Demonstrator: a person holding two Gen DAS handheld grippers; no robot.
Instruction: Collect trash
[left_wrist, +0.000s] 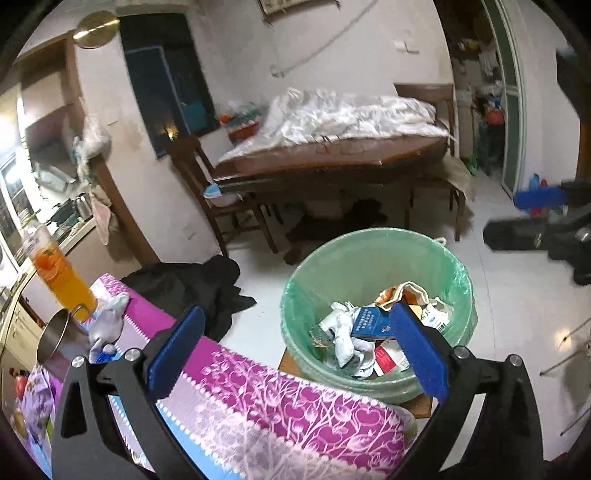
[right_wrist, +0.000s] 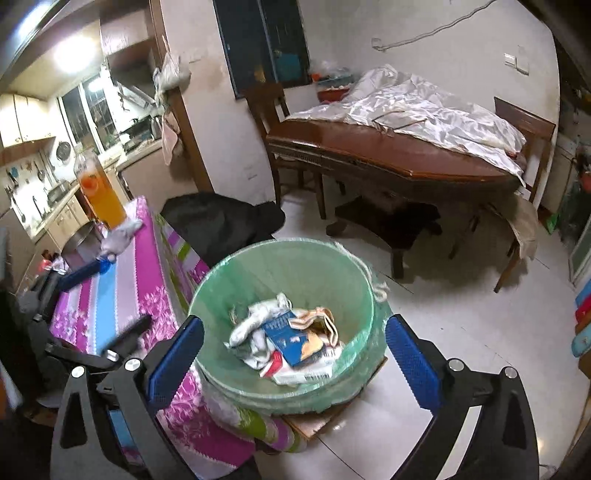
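Both tools, the left tool (left_wrist: 295, 350) and right tool (right_wrist: 295, 354), are wide apart, holding nothing. Trash sits in the green bin (right_wrist: 236, 273); crumpled paper (left_wrist: 110, 317), left of frame, waits on the desk (left_wrist: 280, 391).

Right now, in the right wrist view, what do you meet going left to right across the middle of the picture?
Orange drink bottle → crumpled white tissue → black cloth → green-lined trash bin → wooden table.
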